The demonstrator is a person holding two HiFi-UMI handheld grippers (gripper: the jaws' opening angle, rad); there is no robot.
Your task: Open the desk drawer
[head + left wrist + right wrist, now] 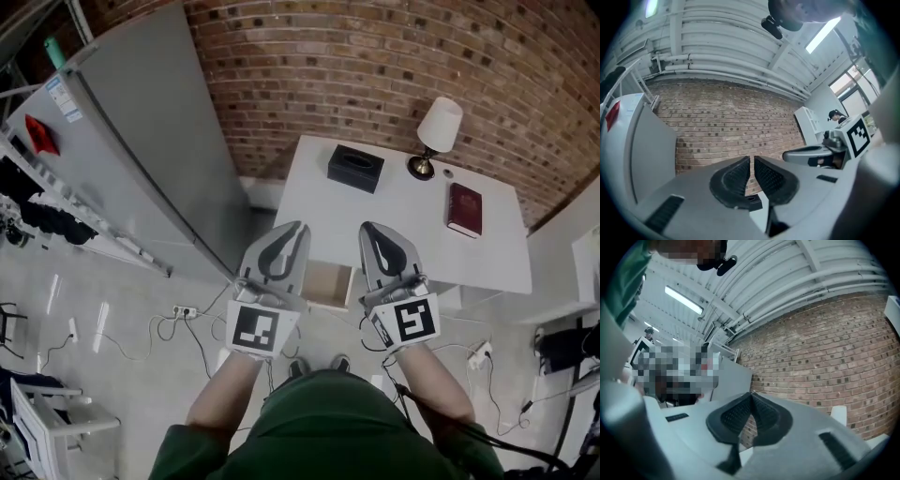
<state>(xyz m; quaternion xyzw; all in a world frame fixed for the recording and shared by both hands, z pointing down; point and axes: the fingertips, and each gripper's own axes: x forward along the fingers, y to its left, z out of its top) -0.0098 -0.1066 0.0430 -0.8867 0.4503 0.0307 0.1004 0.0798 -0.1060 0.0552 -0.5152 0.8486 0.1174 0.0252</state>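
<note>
Two tongs held side by side above the pulled-out desk drawer [328,284].

Only the head view shows the drawer: one, with a pale wooden inside, out from the front edge of the white desk [403,239], below and between the left gripper [296,228] and the right gripper [367,228]. That view also shows one black box [355,168], one lamp [436,131] and one red book [465,209] on the desktop. The gripper views show only brick wall [722,122] and ceiling, and the jaws. The left jaws stand a thin slit apart with nothing between. The right jaws meet at the tips, empty.
</note>
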